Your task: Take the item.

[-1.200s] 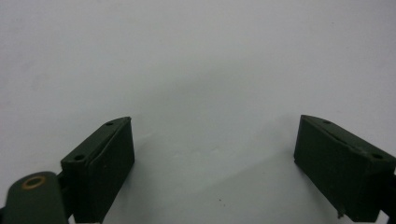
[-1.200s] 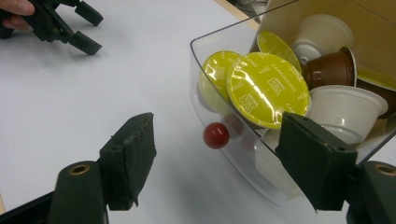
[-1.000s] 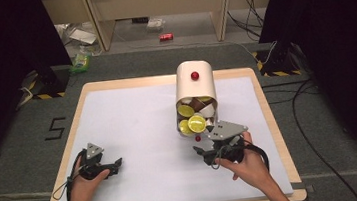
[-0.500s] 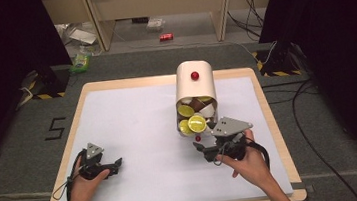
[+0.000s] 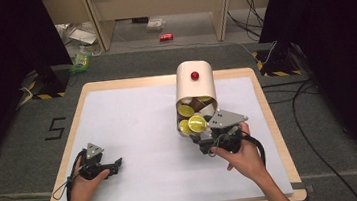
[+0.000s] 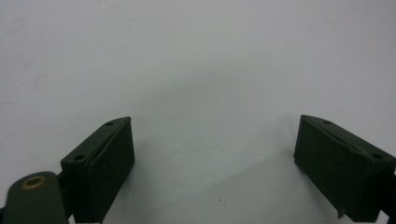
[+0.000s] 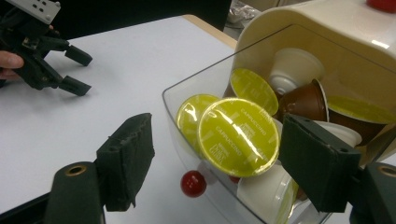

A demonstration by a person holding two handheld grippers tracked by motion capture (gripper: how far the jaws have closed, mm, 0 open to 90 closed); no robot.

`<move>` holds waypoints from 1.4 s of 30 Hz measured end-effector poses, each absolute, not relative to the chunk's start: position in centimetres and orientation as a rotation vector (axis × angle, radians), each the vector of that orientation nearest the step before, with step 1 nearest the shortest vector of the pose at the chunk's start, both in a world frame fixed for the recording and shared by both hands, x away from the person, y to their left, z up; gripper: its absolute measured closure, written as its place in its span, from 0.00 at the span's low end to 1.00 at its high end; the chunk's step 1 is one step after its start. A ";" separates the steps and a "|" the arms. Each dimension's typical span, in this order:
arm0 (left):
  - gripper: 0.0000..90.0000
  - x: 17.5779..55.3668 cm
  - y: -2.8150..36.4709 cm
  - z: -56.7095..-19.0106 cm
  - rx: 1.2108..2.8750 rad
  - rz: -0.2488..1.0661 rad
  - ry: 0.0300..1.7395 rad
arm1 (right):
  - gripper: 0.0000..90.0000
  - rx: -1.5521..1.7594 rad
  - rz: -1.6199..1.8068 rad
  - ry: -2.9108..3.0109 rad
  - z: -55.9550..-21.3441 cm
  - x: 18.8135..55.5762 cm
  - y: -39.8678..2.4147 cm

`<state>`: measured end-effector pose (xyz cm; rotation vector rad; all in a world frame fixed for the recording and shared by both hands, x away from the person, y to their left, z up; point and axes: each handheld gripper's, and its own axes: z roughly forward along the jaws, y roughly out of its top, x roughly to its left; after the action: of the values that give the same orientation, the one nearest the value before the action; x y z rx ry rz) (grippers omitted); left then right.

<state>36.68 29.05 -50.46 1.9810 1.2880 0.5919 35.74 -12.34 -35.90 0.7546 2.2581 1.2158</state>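
Capsule bin (image 5: 194, 86) tipped on desk (image 5: 134, 130), mouth facing right gripper (image 7: 212, 161). Jaws just closing, unclenched, front green-lidded capsule (image 7: 238, 136) between. Centre pads on rim, squeeze gently. Left gripper (image 6: 212, 161) released, idle.

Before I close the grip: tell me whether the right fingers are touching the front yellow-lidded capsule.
Apart. In the right gripper view the right gripper's fingers stand on either side of the front yellow-lidded capsule, behind the clear drawer wall, with gaps visible.
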 end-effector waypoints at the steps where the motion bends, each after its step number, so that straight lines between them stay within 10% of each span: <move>1: 0.13 36.7 29.1 -50.5 1.981 0.591 1.288 | 0.30 0.755 1.213 2.256 -35.8 35.9 -12.3; 42: 0.13 36.7 29.1 -50.5 1.981 0.588 1.290 | 0.38 0.890 1.151 2.307 -36.9 39.8 -11.1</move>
<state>36.70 29.08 -50.46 1.9807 1.2901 0.5876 39.76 -11.10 -36.94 0.8902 2.3066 1.1514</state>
